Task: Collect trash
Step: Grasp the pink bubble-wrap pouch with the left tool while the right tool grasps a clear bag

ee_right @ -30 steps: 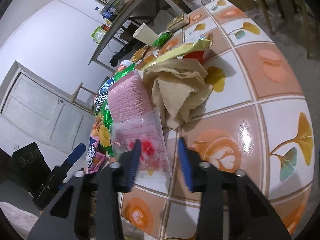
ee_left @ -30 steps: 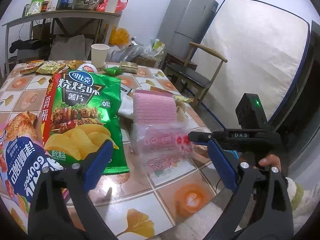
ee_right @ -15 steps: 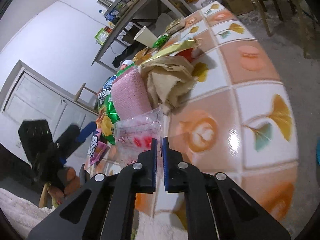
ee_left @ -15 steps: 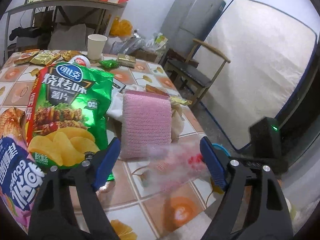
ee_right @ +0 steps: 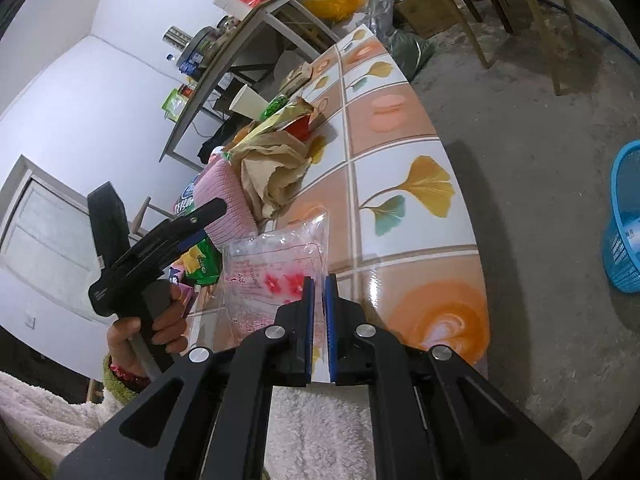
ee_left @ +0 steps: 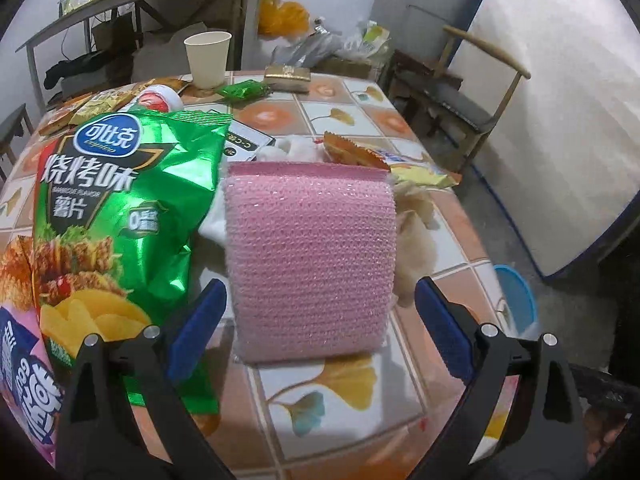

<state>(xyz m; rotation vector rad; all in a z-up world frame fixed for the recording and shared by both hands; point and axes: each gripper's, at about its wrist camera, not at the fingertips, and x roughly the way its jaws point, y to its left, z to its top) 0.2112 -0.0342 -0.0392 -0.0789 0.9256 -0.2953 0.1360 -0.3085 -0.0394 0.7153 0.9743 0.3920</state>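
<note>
Right now the right gripper point(ee_right: 319, 300) is clenched on the near edge of a clear plastic wrapper point(ee_right: 276, 264) printed with red flowers, its blue pads pressed together with the film pinched between them. The wrapper fans out ahead of the pads, over the edge of the tiled table point(ee_right: 404, 196). Beyond it, further along the tabletop, sits a crumpled brown paper wad point(ee_right: 272, 172), and just left of that a pink mesh roll point(ee_right: 226, 196). Off to the right of this gripper, down on the concrete floor and well apart from the table, stands a blue basket point(ee_right: 624, 232). To its left a hand point(ee_right: 160, 320) holds the other tool by its grip.

The left gripper point(ee_left: 316, 332) is released, its jaws having just widened further, and nothing is pressed between them. The pink mesh roll point(ee_left: 310, 256) lies just ahead of the gap between the two blue pads, not touched by either. Just left of the left finger lies a green chip bag point(ee_left: 116, 216), and below that, at the frame's edge, a pink and blue snack bag point(ee_left: 24, 368). Behind the roll are small wrappers and white tissue, then, further away, a green sachet point(ee_left: 240, 90), a gold packet point(ee_left: 288, 74) and a paper cup point(ee_left: 208, 58) near the far edge. The blue basket point(ee_left: 516, 300) shows to the right of the right finger, past the table's edge.
</note>
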